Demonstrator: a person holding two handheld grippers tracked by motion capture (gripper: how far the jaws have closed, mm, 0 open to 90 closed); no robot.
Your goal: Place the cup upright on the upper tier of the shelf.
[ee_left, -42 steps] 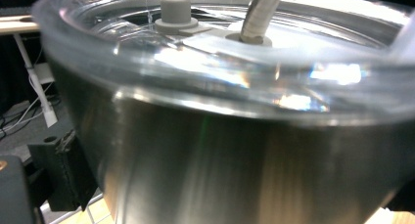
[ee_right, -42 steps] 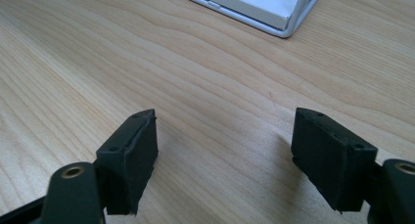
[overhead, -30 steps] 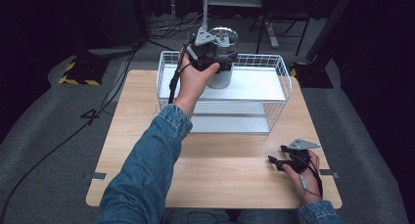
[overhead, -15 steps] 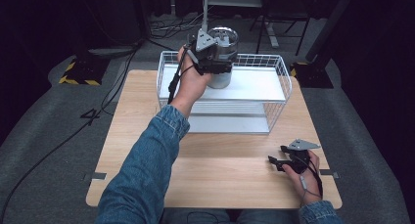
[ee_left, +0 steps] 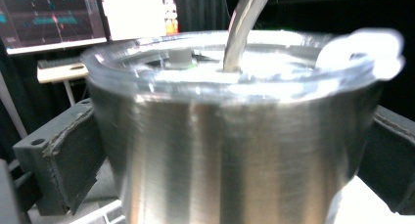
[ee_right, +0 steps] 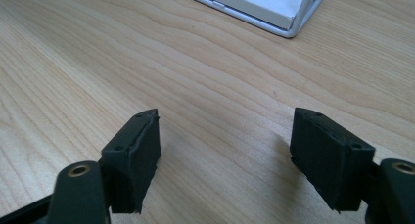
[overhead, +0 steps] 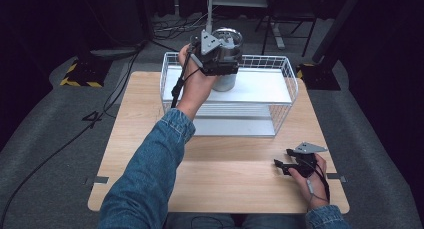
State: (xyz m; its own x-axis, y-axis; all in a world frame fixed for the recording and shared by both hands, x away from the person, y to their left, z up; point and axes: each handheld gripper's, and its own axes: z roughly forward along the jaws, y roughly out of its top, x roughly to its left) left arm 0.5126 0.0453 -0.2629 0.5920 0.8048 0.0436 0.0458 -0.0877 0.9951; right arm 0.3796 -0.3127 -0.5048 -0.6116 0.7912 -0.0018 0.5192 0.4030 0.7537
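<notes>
Steel tumbler (ee_left: 230, 150) sits clamped in your left gripper (overhead: 218, 56) above the wire basket (overhead: 287, 96); your right gripper (ee_right: 225, 150) rests apart, empty.

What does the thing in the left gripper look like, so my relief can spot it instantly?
Start at the white wire basket on the far half of the wooden table. Over its back-left corner, the left gripper clamps a brushed-steel tumbler. It is the one shiny metal cylinder there, with a clear lid and a straw.

Wooden desk (ee_right: 205, 77) under the right fingers (ee_right: 132, 160); monitors (ee_left: 54, 18) behind the left fingers (ee_left: 58, 155); floor cables (overhead: 100, 114), hazard-striped block (overhead: 80, 74).
</notes>
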